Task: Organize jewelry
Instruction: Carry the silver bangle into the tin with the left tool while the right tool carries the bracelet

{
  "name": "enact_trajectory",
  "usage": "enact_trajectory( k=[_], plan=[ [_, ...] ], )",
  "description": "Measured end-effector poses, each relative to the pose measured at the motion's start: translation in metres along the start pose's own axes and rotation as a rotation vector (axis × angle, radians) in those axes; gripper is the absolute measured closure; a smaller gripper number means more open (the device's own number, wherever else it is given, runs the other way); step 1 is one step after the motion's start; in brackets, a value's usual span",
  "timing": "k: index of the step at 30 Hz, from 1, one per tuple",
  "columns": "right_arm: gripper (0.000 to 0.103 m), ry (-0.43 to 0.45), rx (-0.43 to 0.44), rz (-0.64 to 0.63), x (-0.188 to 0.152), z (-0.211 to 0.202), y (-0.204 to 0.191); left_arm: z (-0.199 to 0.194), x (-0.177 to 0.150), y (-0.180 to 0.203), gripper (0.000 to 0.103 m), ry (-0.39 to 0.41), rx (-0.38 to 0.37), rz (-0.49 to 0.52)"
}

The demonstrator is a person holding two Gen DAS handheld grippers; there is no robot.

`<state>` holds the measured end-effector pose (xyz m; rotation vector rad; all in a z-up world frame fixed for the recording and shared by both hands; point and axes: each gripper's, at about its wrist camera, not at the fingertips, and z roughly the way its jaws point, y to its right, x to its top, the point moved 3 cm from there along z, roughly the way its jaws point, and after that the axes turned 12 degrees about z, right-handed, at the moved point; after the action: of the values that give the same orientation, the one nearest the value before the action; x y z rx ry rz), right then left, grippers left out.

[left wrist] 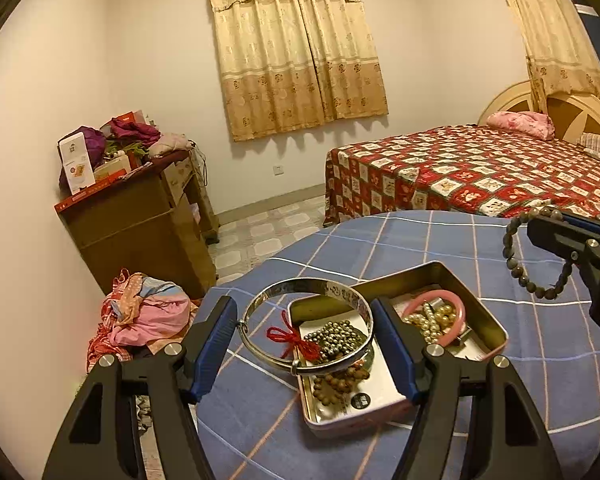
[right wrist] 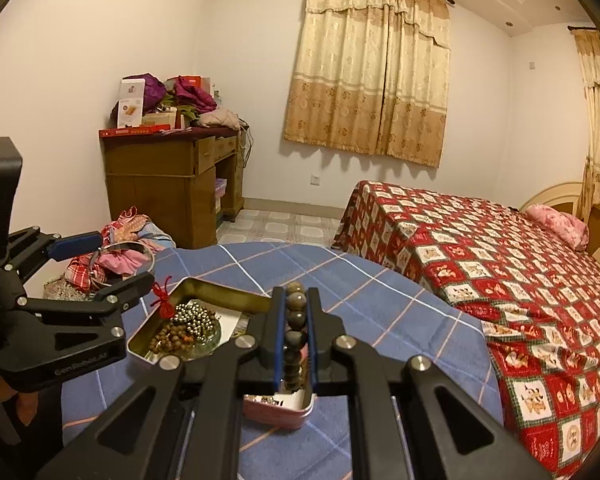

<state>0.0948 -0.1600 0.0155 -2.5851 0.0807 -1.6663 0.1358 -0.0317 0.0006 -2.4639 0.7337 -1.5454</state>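
An open pink tin sits on the blue checked cloth and holds bead strings, pearls and a pink bangle. My left gripper holds a silver bangle with a red thread bow between its fingers, over the tin's left end. My right gripper is shut on a dark bead bracelet above the tin. That bracelet also shows in the left wrist view, hanging from the right gripper.
The round table has a blue checked cloth. A bed with a red quilt stands behind it. A wooden desk piled with clothes is at the left wall. A heap of clothes lies on the floor.
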Motion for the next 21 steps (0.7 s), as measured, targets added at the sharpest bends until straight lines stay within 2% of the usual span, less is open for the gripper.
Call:
enact_trajectory(
  k=[13, 21],
  plan=[
    [0.092, -0.016, -0.034, -0.015, 0.000, 0.023, -0.001, 0.016, 0.005, -0.007, 0.033, -0.010, 0.028, -0.017],
    [0.092, -0.034, -0.042, -0.033, -0.003, 0.037, -0.004, 0.028, 0.007, -0.006, 0.036, -0.012, 0.050, 0.011]
  ],
)
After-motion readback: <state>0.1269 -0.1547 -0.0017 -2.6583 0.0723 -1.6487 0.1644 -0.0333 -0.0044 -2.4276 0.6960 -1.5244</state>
